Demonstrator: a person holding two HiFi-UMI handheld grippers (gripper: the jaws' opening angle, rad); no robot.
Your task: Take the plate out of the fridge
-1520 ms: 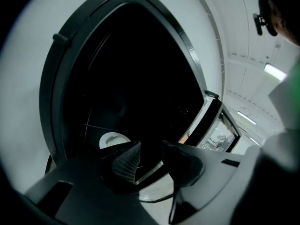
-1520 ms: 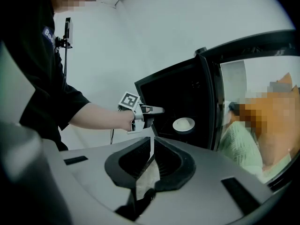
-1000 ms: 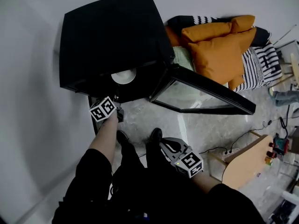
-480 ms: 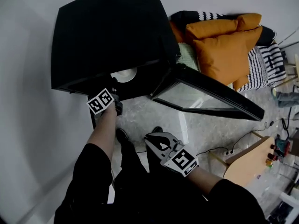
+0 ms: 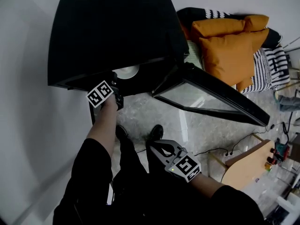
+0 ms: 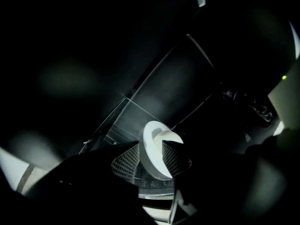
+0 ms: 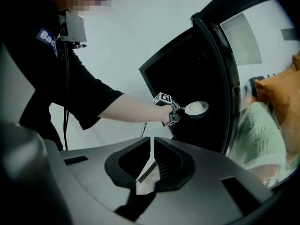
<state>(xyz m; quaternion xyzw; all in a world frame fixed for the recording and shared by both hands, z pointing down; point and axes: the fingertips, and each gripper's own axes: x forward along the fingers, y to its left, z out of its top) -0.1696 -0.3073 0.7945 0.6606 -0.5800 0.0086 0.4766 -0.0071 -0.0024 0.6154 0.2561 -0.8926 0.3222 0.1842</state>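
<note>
The left tongs (image 6: 150, 143) pinch the rim of the white plate (image 6: 154, 130), one jaw on each side of it; so the left tongs are holding the plate. The right tongs (image 7: 149, 146) are closed to a thin slit with nothing in them; in the head view they hang low, at about 5 o'clock from the left tongs, near the person's legs. The plate sits right at the mouth of the black fridge (image 5: 112, 32), just under its top edge, at about 1 o'clock from the left tongs' marker cube. The fridge door (image 5: 206, 97) stands wide open toward 3 o'clock; orange cushions (image 5: 229, 46) lie behind it, and the gray floor (image 5: 140, 116) is below. Since a second ago not much has changed; the plate shows at about the same spot in the fridge mouth, and the left tongs keep their hold; the right tongs have shifted a little. So I think the grab is done, but the plate is not out yet; the pull back is the part still to come.
</note>
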